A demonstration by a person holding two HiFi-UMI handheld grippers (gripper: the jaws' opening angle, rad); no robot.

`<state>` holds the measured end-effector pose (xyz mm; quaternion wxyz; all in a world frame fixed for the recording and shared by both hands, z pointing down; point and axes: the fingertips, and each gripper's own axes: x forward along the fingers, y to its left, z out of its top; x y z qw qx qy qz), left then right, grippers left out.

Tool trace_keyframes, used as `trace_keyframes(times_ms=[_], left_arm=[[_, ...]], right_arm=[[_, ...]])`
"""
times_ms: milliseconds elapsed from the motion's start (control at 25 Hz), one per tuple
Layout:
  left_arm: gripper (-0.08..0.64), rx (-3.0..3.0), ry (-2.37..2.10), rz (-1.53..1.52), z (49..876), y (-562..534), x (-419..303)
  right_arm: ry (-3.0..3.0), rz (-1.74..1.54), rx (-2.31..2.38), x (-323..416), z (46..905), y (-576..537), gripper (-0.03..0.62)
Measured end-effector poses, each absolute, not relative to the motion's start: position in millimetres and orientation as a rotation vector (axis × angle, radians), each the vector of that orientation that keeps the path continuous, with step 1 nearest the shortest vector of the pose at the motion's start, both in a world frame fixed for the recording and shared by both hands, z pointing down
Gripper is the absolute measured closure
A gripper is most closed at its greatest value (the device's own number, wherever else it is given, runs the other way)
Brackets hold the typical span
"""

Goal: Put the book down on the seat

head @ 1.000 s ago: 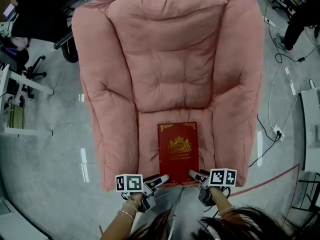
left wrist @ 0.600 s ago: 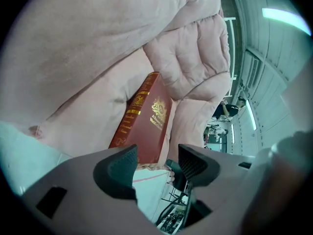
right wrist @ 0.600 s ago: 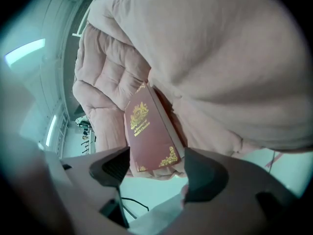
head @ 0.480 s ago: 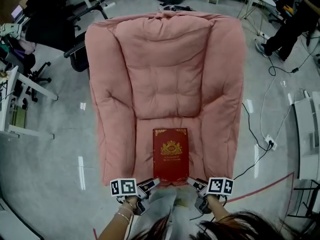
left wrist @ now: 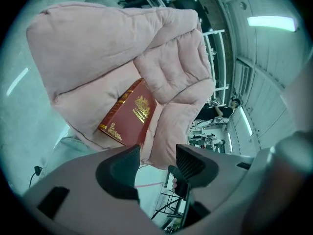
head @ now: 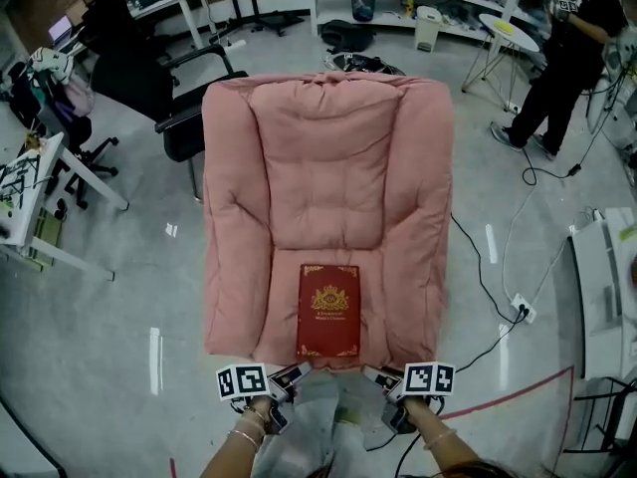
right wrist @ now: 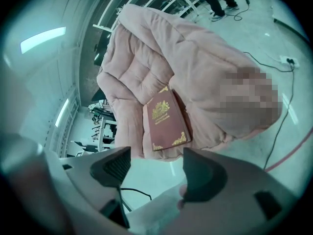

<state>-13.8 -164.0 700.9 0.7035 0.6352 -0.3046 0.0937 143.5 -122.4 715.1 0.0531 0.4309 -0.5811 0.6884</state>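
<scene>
To your left, a black office chair (head: 184, 132) stands on the grey floor (head: 100, 347). To your right, a person in black (head: 562, 58) stands beside a round table (head: 508, 36), and cables (head: 478, 265) run to a power strip (head: 523, 312).

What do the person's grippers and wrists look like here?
The left gripper and right gripper have pale grey bodies and dark ribbed fingers, each with a white cube of black square markers. Thin bracelets circle the left wrist; no sleeves show. The left gripper's fingers have just been closing, with nothing between them.
</scene>
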Motion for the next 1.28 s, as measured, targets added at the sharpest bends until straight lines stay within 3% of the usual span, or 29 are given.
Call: trace_keyframes(times_ms=[920,1120,1280], left_arm=[[0.324,1.554,-0.805,-0.074,555,-72,-7],[0.324,1.575,-0.812,-0.085,527,-53,-12],[0.334,1.604,-0.786,-0.07,511,-44,-7]], right_arm=[[-2.076,1.967,1.168,137,587,-32,0.253],[-2.144,1.876,1.171,129,559,-20,0.365],[-2.207,1.893,1.164,124,535,-16,0.371]])
